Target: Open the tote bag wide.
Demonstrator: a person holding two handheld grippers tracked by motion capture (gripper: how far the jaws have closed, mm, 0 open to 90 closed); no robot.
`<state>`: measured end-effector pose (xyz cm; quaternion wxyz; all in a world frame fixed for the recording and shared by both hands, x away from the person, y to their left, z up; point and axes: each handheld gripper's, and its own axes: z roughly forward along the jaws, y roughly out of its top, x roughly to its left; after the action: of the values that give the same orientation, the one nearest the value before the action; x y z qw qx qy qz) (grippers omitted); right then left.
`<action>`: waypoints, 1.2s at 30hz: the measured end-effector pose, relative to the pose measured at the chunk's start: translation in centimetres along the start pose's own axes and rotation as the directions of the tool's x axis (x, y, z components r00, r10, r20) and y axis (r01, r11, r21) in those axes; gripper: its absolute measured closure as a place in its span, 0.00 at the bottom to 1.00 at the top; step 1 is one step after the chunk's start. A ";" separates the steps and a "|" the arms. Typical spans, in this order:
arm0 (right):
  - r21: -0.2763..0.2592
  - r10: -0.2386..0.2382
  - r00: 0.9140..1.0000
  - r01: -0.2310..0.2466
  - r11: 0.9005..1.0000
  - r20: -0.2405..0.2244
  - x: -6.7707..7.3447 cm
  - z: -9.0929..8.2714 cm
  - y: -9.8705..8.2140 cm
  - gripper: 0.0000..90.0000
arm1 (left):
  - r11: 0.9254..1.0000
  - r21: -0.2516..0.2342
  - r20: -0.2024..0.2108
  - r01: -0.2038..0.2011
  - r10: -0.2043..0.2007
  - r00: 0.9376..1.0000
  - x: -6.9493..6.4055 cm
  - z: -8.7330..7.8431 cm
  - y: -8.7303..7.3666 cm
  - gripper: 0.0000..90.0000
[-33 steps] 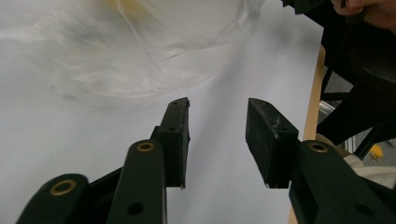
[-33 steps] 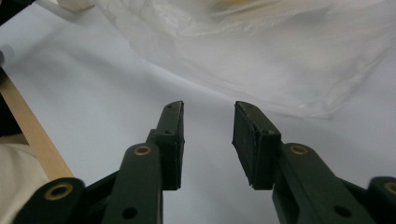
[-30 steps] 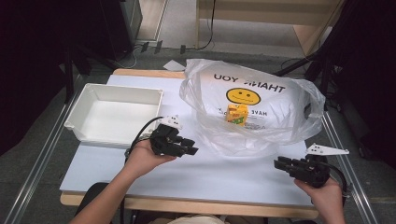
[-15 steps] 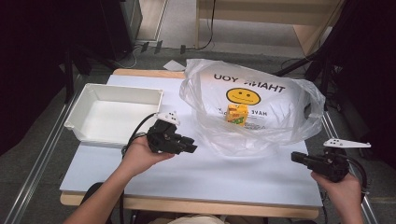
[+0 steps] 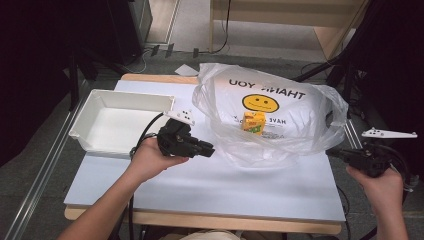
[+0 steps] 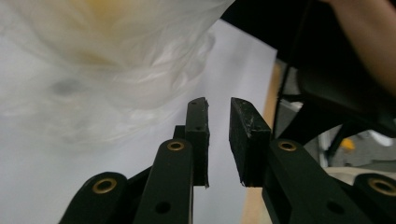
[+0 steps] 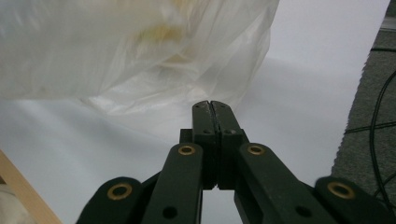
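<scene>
Plastic bag [image 5: 270, 120] with smiley print and juice carton [image 5: 253, 122] seen from above; left gripper [image 6: 218, 140] narrowly parted, closing, empty; right gripper [image 7: 211, 140] clenched, empty.

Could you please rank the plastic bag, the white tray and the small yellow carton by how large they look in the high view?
1. plastic bag
2. white tray, somewhat smaller
3. yellow carton, by far the smallest, seen through the bag

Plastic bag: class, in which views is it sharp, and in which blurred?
High view: plastic bag fairly sharp, its smiley print readable, the room around it dark. Left gripper view: bag a soft white blur, claw pads in focus. Right gripper view: bag folds blurred, shut right claw sharp.
</scene>
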<state>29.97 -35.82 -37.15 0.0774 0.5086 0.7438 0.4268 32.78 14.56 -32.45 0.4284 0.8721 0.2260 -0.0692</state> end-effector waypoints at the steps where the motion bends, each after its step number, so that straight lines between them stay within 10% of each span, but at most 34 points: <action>1: 0.000 0.000 1.000 0.000 1.000 0.000 0.0 0.0 0.0 1.00 | 1.000 -0.007 0.022 0.006 -0.006 1.000 0.0 -0.1 0.3 0.87; 36: -0.108 -0.019 0.999 0.013 0.994 -0.049 -2.6 -2.9 14.6 1.00 | 0.997 -0.019 -0.117 -0.071 0.069 0.991 -1.5 -3.5 11.5 0.90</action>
<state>39.69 -37.88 -25.71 0.0893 0.4868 0.7255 0.4783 36.41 10.69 -21.53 0.4267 0.8771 0.2206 -0.0008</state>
